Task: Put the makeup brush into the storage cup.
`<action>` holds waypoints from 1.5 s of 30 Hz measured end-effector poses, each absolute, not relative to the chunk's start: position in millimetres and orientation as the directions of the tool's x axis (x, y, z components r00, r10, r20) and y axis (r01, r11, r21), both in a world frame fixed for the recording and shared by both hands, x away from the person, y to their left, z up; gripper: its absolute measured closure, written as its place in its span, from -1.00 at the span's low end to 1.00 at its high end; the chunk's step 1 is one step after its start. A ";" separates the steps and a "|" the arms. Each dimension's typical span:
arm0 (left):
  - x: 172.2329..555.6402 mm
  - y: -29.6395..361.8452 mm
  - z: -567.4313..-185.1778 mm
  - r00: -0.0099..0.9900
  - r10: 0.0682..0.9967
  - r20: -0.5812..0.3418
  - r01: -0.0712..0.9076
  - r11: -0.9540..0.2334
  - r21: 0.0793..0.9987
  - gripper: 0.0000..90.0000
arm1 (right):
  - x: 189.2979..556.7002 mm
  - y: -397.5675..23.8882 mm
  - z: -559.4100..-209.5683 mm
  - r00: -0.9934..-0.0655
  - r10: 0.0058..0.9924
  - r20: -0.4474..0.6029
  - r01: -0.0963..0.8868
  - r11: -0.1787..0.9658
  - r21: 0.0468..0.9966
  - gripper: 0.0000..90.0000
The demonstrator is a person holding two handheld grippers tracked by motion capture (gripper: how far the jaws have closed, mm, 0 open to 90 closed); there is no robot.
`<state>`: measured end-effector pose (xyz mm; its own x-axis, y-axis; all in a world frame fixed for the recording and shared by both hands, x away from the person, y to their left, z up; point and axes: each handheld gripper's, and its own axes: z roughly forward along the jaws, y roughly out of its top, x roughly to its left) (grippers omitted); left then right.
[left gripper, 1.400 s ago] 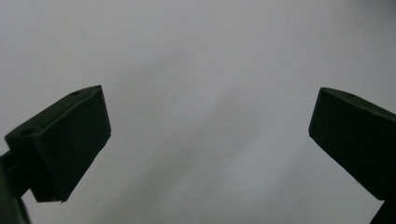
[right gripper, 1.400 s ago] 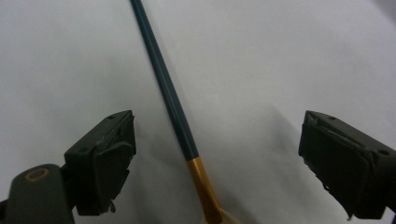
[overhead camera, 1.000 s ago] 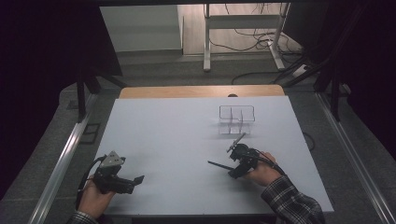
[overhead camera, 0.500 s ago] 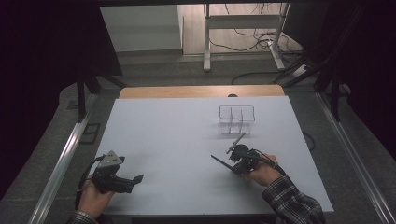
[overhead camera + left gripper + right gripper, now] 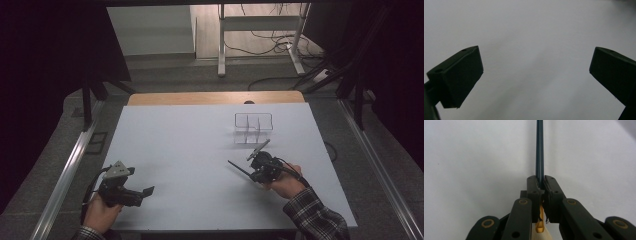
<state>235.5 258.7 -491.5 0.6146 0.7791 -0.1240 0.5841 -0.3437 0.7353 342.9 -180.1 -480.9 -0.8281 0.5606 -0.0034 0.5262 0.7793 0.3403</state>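
Since the earlier frame, right gripper [image 5: 540, 185] jaws have closed, clamping a thin dark brush handle [image 5: 539, 147] for carrying to the clear organizer [image 5: 253, 127] ahead; left gripper [image 5: 534, 75] rests released.

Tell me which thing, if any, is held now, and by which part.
The right gripper holds a thin dark brush, clamped on its handle just above the yellow ferrule and pale bristles. The left gripper holds nothing.

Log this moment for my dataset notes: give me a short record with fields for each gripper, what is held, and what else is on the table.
right gripper: shut on a thin dark rod
thin dark rod: sticks out past the jaws, over the table
left gripper: open, nothing between the jaws
clear divided organizer: on the white table, beyond the right gripper, untouched
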 end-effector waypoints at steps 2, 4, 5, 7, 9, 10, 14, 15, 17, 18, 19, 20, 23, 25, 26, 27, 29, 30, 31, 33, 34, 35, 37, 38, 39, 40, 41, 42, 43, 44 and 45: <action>235.3 258.6 -491.0 0.614 0.779 -0.127 0.583 -0.339 0.739 -1.00 | 342.3 -181.3 -478.0 -0.829 0.560 -0.007 0.521 0.776 0.356 0.87; 234.7 257.7 -490.4 0.627 0.769 -0.125 0.570 -0.343 0.746 -1.00 | 341.2 -182.8 -474.1 -0.826 0.563 -0.013 0.517 0.767 0.380 0.87; 234.7 257.7 -490.4 0.627 0.769 -0.125 0.570 -0.343 0.746 -1.00 | 341.2 -182.8 -474.1 -0.826 0.563 -0.013 0.517 0.767 0.380 0.87; 234.3 256.3 -490.3 0.638 0.762 -0.111 0.560 -0.360 0.746 -1.00 | 339.9 -183.6 -471.2 -0.823 0.568 -0.015 0.517 0.759 0.397 0.87; 233.8 254.2 -490.0 0.649 0.754 -0.101 0.550 -0.373 0.747 -1.00 | 338.8 -184.8 -468.2 -0.823 0.568 -0.018 0.513 0.755 0.410 0.87; 233.4 253.4 -489.5 0.653 0.751 -0.097 0.546 -0.378 0.748 -1.00 | 337.5 -185.5 -465.1 -0.822 0.569 -0.017 0.511 0.749 0.422 0.87; 233.2 250.8 -488.5 0.655 0.750 -0.091 0.552 -0.393 0.736 -1.00 | 335.7 -185.5 -461.2 -0.824 0.567 -0.019 0.503 0.745 0.438 0.87; 233.5 250.5 -488.7 0.654 0.750 -0.100 0.559 -0.391 0.731 -1.00 | 334.5 -185.5 -458.4 -0.827 0.561 -0.024 0.493 0.745 0.449 0.87; 233.9 250.0 -488.4 0.651 0.751 -0.107 0.571 -0.392 0.722 -1.00 | 333.8 -185.4 -456.9 -0.828 0.560 -0.022 0.490 0.743 0.456 0.87; 233.9 249.6 -488.3 0.650 0.752 -0.111 0.573 -0.389 0.721 -1.00 | 332.6 -185.3 -453.9 -0.832 0.555 -0.024 0.481 0.742 0.467 0.87; 233.8 249.2 -488.2 0.648 0.754 -0.112 0.576 -0.388 0.719 -1.00 | 332.6 -185.3 -453.9 -0.832 0.555 -0.024 0.481 0.742 0.467 0.87; 233.8 248.8 -488.2 0.646 0.756 -0.110 0.578 -0.390 0.717 -1.00 | 331.7 -185.1 -452.7 -0.831 0.556 -0.023 0.481 0.740 0.471 0.87; 233.9 247.6 -488.6 0.643 0.759 -0.104 0.579 -0.393 0.715 -1.00 | 330.3 -184.3 -451.2 -0.837 0.547 -0.024 0.473 0.743 0.474 0.87; 233.9 246.7 -488.3 0.641 0.761 -0.103 0.580 -0.392 0.714 -1.00 | 330.1 -183.5 -451.1 -0.840 0.542 -0.021 0.468 0.744 0.477 0.87; 233.9 246.2 -488.1 0.638 0.763 -0.105 0.583 -0.390 0.713 -1.00 | 329.9 -183.3 -450.7 -0.840 0.542 -0.022 0.468 0.744 0.478 0.87; 234.1 245.9 -488.0 0.637 0.763 -0.107 0.585 -0.389 0.712 -1.00 | 329.8 -183.0 -449.9 -0.839 0.543 -0.022 0.468 0.743 0.479 0.87; 234.4 245.2 -488.2 0.640 0.759 -0.122 0.591 -0.384 0.710 -1.00 | 329.6 -182.7 -448.9 -0.839 0.544 -0.021 0.469 0.742 0.480 0.87; 234.6 244.7 -488.1 0.644 0.755 -0.125 0.590 -0.386 0.709 -1.00 | 329.7 -182.6 -448.2 -0.840 0.542 -0.022 0.466 0.742 0.483 0.87; 234.6 244.3 -488.0 0.645 0.754 -0.126 0.591 -0.387 0.708 -1.00 | 329.3 -182.1 -447.2 -0.841 0.541 -0.023 0.464 0.741 0.486 0.87; 234.8 243.0 -487.4 0.648 0.751 -0.128 0.590 -0.388 0.708 -1.00 | 328.8 -181.3 -445.8 -0.842 0.538 -0.018 0.463 0.740 0.488 0.87; 235.2 242.5 -487.2 0.653 0.747 -0.129 0.587 -0.390 0.710 -1.00 | 328.7 -181.0 -445.5 -0.844 0.535 -0.017 0.460 0.741 0.489 0.87; 235.5 241.5 -486.9 0.653 0.745 -0.135 0.588 -0.387 0.710 -1.00 | 328.3 -180.2 -445.0 -0.845 0.535 -0.015 0.460 0.740 0.490 0.87; 236.6 240.6 -486.3 0.660 0.740 -0.132 0.585 -0.395 0.708 -1.00 | 327.2 -177.7 -443.7 -0.851 0.526 -0.014 0.451 0.744 0.493 0.87; 237.3 238.7 -486.2 0.665 0.735 -0.130 0.584 -0.404 0.705 -1.00 | 326.4 -176.5 -443.3 -0.851 0.525 -0.013 0.452 0.744 0.492 0.87; 237.3 238.7 -486.2 0.665 0.735 -0.130 0.584 -0.404 0.705 -1.00 | 326.4 -176.5 -443.3 -0.851 0.525 -0.013 0.452 0.744 0.492 0.87; 238.0 236.3 -486.6 0.671 0.731 -0.124 0.580 -0.414 0.701 -1.00 | 325.5 -174.4 -442.7 -0.857 0.515 -0.014 0.443 0.750 0.491 0.87; 238.4 235.3 -486.5 0.676 0.727 -0.121 0.578 -0.421 0.699 -1.00 | 325.1 -173.6 -442.6 -0.858 0.513 -0.012 0.442 0.751 0.490 0.87; 238.4 235.3 -486.5 0.676 0.727 -0.121 0.578 -0.421 0.699 -1.00 | 325.1 -173.6 -442.6 -0.858 0.513 -0.012 0.442 0.751 0.490 0.87; 238.5 234.2 -486.4 0.677 0.727 -0.117 0.576 -0.424 0.699 -1.00 | 324.7 -172.7 -442.5 -0.860 0.510 -0.012 0.439 0.753 0.491 0.87; 238.9 233.5 -486.2 0.680 0.724 -0.113 0.572 -0.428 0.700 -1.00 | 324.4 -171.8 -442.5 -0.862 0.506 -0.011 0.436 0.754 0.491 0.87; 239.2 232.6 -485.9 0.682 0.723 -0.114 0.570 -0.427 0.702 -1.00 | 324.0 -170.9 -442.5 -0.864 0.503 -0.011 0.434 0.757 0.489 0.87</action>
<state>239.2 232.6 -485.9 0.6818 0.7226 -0.1136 0.5699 -0.4274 0.7018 324.0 -170.9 -442.5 -0.8641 0.5033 -0.0111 0.4344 0.7566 0.4887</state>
